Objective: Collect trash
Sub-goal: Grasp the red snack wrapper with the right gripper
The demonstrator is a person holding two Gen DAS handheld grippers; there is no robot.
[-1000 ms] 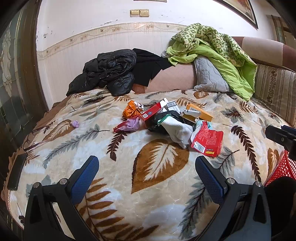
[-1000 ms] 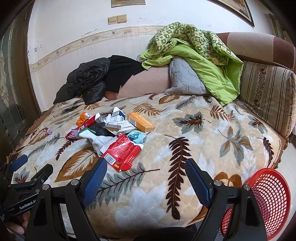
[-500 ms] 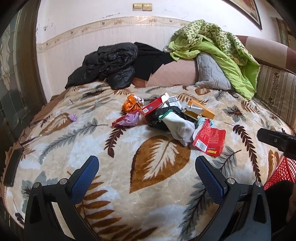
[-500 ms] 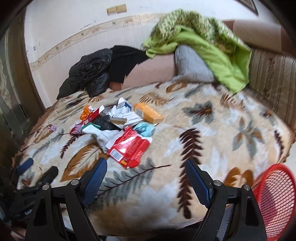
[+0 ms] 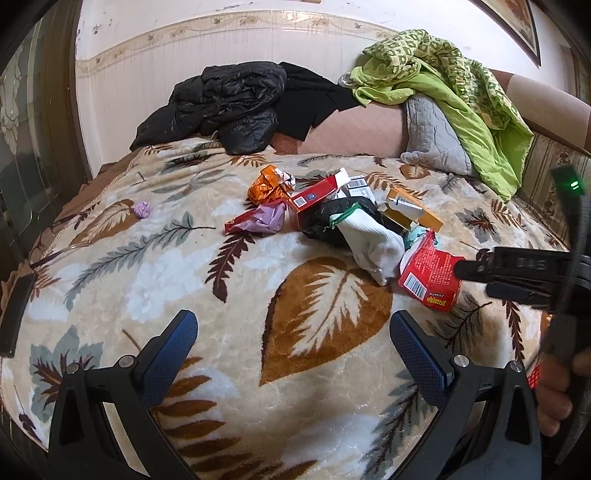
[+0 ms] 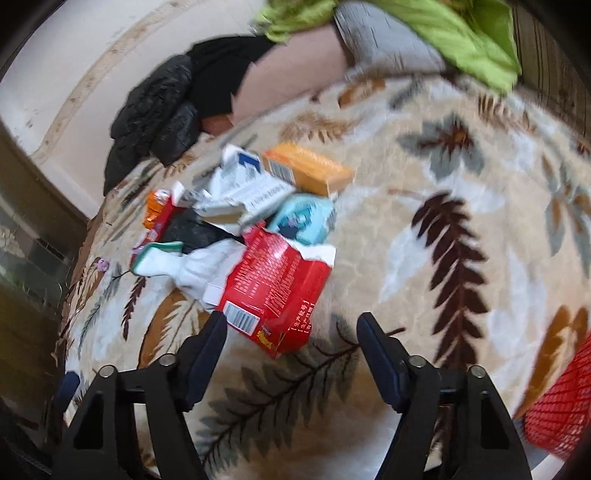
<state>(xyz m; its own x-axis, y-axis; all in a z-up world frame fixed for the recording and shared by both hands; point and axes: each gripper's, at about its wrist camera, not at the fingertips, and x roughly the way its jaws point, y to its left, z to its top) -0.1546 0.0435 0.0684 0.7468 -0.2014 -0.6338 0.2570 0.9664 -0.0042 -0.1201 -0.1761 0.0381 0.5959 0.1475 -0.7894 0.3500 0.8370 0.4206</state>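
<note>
Illumination was bright, diffuse daylight with soft, weak shadows; its source could not be determined. The left wrist view was sharp across the blanket [image 5: 155, 295], with dark fisheye vignetting in the corners and curved lines towards the edges. A green indicator light [image 5: 574, 184] glowed at right. The right wrist view was motion-blurred throughout, smearing the red packet [image 6: 280, 288] and the green quilt [image 6: 461, 33]; only the right gripper [image 6: 291, 332] appeared crisp.

Bare blanket [image 5: 317, 369] lay open near both spread grippers — free passage up to the red wrapper [image 6: 277, 288]. Beyond it the white sock [image 5: 373, 243], orange box [image 6: 310, 168] and other litter crowded together — black jacket [image 5: 225, 103] blocked the far side.
</note>
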